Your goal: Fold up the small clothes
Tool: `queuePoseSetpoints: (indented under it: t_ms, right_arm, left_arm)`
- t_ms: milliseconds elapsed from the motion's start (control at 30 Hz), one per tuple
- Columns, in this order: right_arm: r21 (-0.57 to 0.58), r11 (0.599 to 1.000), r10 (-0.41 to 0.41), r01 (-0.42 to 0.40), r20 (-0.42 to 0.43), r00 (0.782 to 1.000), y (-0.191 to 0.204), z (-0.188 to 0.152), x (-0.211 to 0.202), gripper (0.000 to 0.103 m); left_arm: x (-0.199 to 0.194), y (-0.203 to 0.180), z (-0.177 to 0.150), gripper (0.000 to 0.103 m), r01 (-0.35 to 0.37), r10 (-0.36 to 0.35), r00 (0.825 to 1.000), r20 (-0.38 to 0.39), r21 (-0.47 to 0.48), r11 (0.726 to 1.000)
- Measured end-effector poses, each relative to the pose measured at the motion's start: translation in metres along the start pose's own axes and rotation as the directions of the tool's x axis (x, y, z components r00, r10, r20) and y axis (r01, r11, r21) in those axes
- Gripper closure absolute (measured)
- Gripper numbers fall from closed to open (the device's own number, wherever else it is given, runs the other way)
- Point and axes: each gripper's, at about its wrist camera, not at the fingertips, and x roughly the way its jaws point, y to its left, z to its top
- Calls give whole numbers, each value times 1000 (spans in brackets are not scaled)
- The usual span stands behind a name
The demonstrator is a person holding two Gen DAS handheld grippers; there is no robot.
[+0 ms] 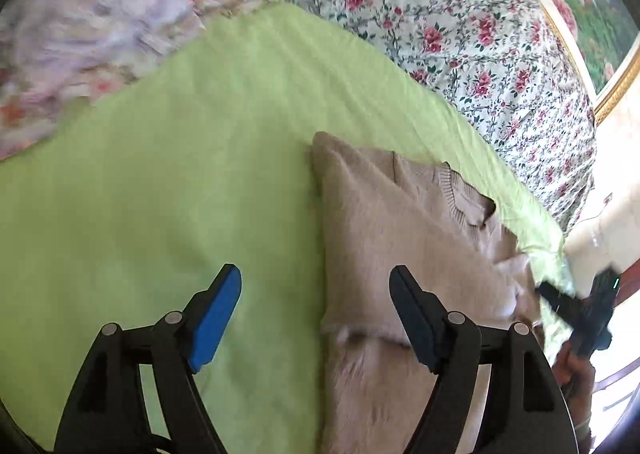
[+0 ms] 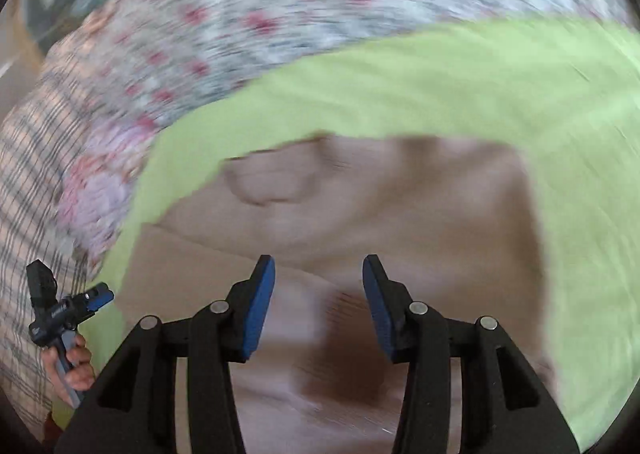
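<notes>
A small beige knitted sweater (image 1: 400,222) lies flat on a light green cloth (image 1: 180,158) spread over a bed. The sweater is partly folded: its ribbed neckline sits at the far end, and one straight folded side runs along the middle of the cloth. Its other side reaches close to the cloth's right edge, leaving only a thin green strip there.

To the left of the sweater the green cloth is bare and smooth, a wide stretch of open room reaching to the cloth's far and left edges. Beyond those edges, flowered bedding (image 1: 460,38) rises in soft heaps.

The left gripper (image 1: 316,310) hovers above the sweater's folded side, one finger over green cloth, the other over the knit. Its jaws stand wide apart with nothing between them.

The right gripper (image 2: 319,302) hangs over the sweater's lower part; this view is smeared with motion blur. Its jaws are parted and the pads press on nothing.

A hand (image 2: 74,366) holds the left gripper's handle near the cloth's edge, beside checked fabric (image 2: 24,182). A framed picture (image 1: 592,14) stands behind the bedding.
</notes>
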Motion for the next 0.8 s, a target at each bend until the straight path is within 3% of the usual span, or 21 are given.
queuePoseSetpoints:
  t_ms: [100,200,300,333,367,433,500,600,667,733,767,800]
  right_arm:
    - [27,999,-31,32,-38,999,-17,-11,4,55]
    - [29,998,54,-52,-78,996,-15,-20,19,55]
    - [-21,999,39,-41,-114,993,0,-28,36,58]
    - [-24,999,46,-49,-110,993,2,-28,37,94]
    - [-17,998,56,-58,-102,993,3,-26,35,95]
    - [-34,998,62,-62,-5,998,6,-16,13,95]
    - [-45,999,16,-14,58,998,4,-7,-3,95]
    - [-82,993,-86,86,10,996,-7,-7,11,95]
    - [-70,994,-90,87,-51,995,-14,-11,25,95]
    - [-79,992,-106,102,-57,993,-13,-16,33,91]
    - [-90,989,-121,116,-51,991,-12,-17,33,91]
    - [-92,988,-130,125,-47,990,-11,-19,32,89]
  left_arm:
    - [27,0,14,26,-1,1,999,-47,-7,1000]
    - [42,-5,16,24,-39,40,997,-63,23,999]
    - [46,-15,12,21,-68,72,995,-63,69,995]
    - [48,-17,11,21,-79,84,994,-65,80,994]
    - [49,-20,11,21,-92,98,993,-66,92,991]
    - [50,-27,8,21,-109,118,991,-69,117,987]
    - [54,-35,6,21,-129,141,987,-74,146,981]
    - [62,-46,1,21,-180,198,978,-69,207,962]
    - [66,-55,-4,23,-188,209,976,-63,241,952]
    - [69,-61,-6,38,-196,219,974,-55,272,942]
    - [71,-64,-7,59,-191,216,975,-57,289,938]
    - [73,-67,-7,70,-190,216,975,-55,299,935]
